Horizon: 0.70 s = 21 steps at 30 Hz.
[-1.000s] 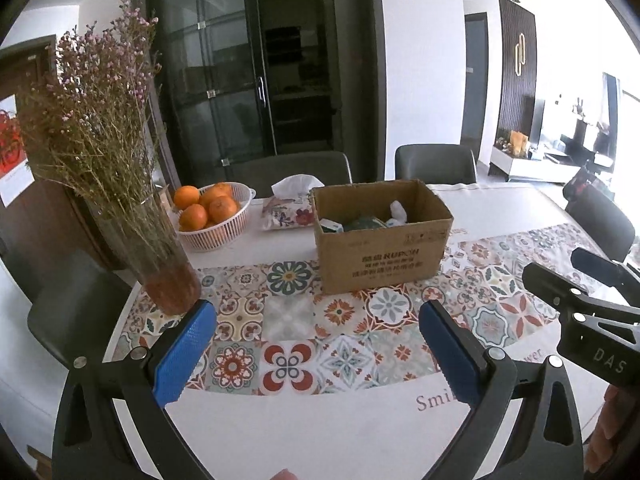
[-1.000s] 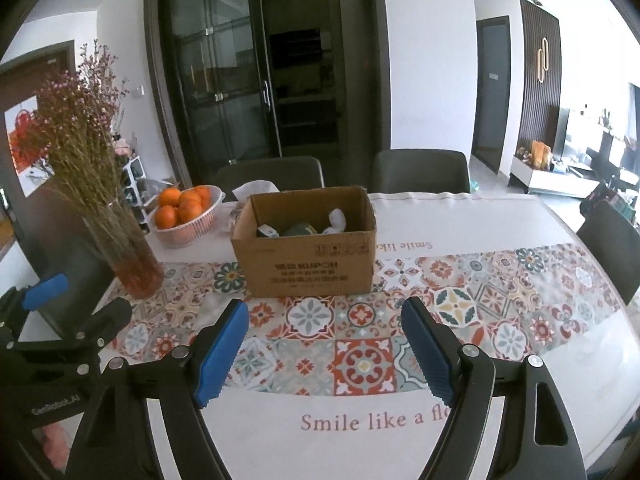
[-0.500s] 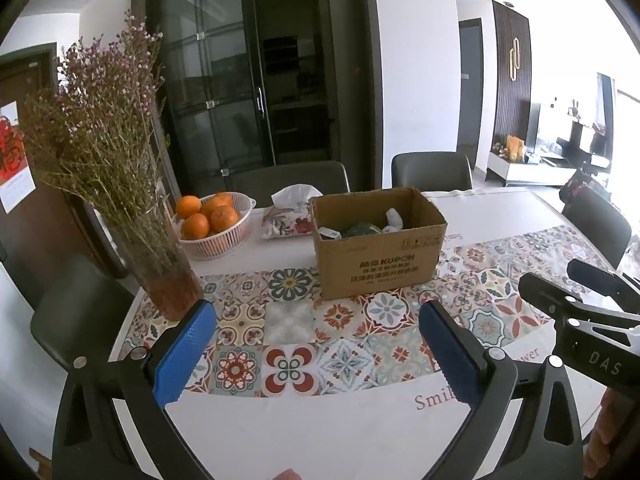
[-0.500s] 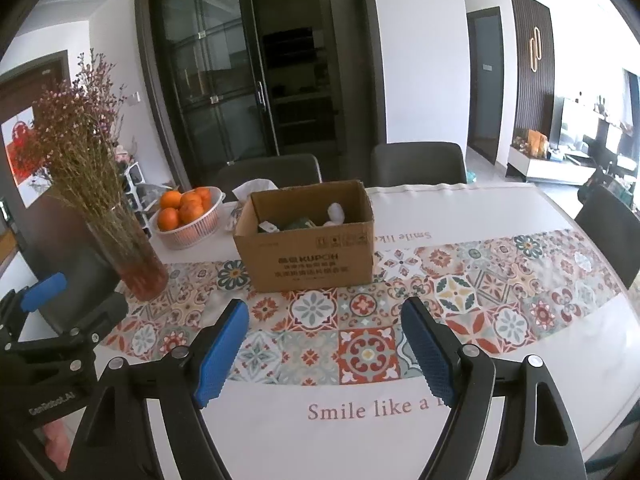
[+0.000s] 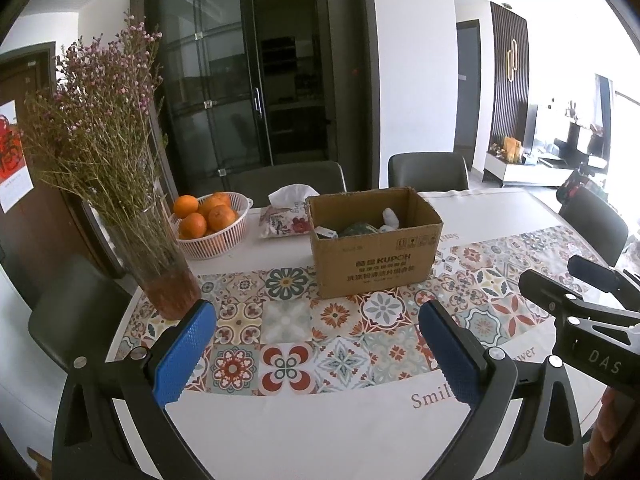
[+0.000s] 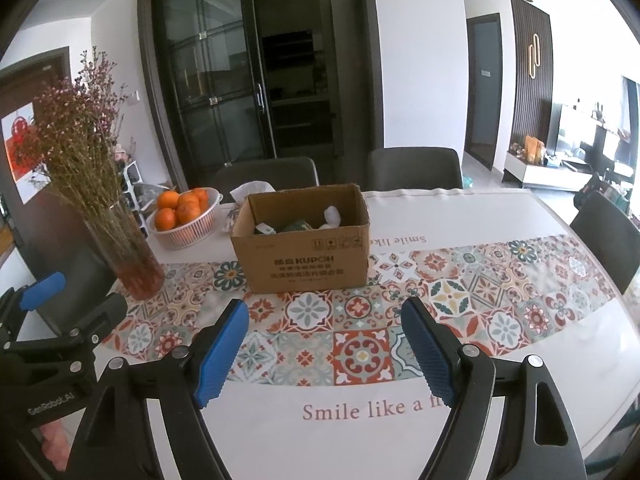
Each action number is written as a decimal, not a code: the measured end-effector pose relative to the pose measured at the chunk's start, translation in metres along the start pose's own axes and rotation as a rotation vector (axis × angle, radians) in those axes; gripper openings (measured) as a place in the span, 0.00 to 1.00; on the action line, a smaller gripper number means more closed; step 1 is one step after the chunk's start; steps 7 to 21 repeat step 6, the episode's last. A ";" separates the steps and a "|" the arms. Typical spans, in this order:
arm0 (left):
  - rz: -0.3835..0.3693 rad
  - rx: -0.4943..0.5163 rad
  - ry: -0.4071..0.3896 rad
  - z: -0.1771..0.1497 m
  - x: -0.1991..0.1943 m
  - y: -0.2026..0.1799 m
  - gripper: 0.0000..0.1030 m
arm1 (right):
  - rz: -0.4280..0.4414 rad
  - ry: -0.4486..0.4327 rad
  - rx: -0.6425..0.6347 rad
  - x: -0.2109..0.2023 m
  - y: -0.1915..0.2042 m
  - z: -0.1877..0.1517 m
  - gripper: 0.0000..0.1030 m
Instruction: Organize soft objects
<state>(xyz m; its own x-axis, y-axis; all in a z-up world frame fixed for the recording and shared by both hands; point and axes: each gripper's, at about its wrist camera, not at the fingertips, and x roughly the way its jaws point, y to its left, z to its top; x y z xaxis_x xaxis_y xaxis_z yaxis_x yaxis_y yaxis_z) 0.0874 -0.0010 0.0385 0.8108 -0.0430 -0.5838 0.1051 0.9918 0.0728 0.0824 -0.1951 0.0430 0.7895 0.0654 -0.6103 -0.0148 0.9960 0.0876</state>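
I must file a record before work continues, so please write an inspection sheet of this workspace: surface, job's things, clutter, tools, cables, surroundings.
Surface: table under a white cloth with a band of patterned tiles; the near part is bare.
Job's things: open cardboard box on the tile band; a white soft item and dark items lie inside, too small to identify.
Clutter: vase of dried flowers; white basket of oranges; tissue pack behind the box.
Tools: left tool open, nothing between its pads; right tool open, nothing between its pads. Both are above the near tablecloth.
Cables: nothing seen.
Surroundings: dark chairs around the table; dark glass doors behind.
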 end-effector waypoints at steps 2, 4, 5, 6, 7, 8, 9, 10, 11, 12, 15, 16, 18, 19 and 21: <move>0.002 0.000 -0.002 0.000 -0.001 0.000 1.00 | -0.001 -0.001 0.000 -0.002 0.000 -0.001 0.77; 0.003 -0.002 -0.005 -0.001 -0.003 -0.001 1.00 | 0.001 0.000 -0.002 -0.002 0.000 0.000 0.77; 0.004 -0.002 -0.005 -0.001 -0.003 -0.001 1.00 | 0.002 0.001 -0.001 -0.002 0.000 0.000 0.77; 0.003 -0.002 -0.005 -0.001 -0.003 -0.001 1.00 | 0.005 0.002 0.000 -0.002 -0.001 0.000 0.77; 0.003 -0.002 -0.005 -0.001 -0.003 -0.001 1.00 | 0.005 0.002 0.000 -0.002 -0.001 0.000 0.77; 0.003 -0.002 -0.005 -0.001 -0.003 -0.001 1.00 | 0.005 0.002 0.000 -0.002 -0.001 0.000 0.77; 0.003 -0.002 -0.005 -0.001 -0.003 -0.001 1.00 | 0.005 0.002 0.000 -0.002 -0.001 0.000 0.77; 0.003 -0.002 -0.005 -0.001 -0.003 -0.001 1.00 | 0.005 0.002 0.000 -0.002 -0.001 0.000 0.77; 0.003 -0.002 -0.005 -0.001 -0.003 -0.001 1.00 | 0.005 0.002 0.000 -0.002 -0.001 0.000 0.77; 0.003 -0.002 -0.005 -0.001 -0.003 -0.001 1.00 | 0.005 0.002 0.000 -0.002 -0.001 0.000 0.77; 0.003 -0.002 -0.005 -0.001 -0.003 -0.001 1.00 | 0.005 0.002 0.000 -0.002 -0.001 0.000 0.77; 0.003 -0.002 -0.005 -0.001 -0.003 -0.001 1.00 | 0.005 0.002 0.000 -0.002 -0.001 0.000 0.77; 0.003 -0.002 -0.005 -0.001 -0.003 -0.001 1.00 | 0.005 0.002 0.000 -0.002 -0.001 0.000 0.77; 0.003 -0.002 -0.005 -0.001 -0.003 -0.001 1.00 | 0.005 0.002 0.000 -0.002 -0.001 0.000 0.77; 0.003 -0.002 -0.005 -0.001 -0.003 -0.001 1.00 | 0.005 0.002 0.000 -0.002 -0.001 0.000 0.77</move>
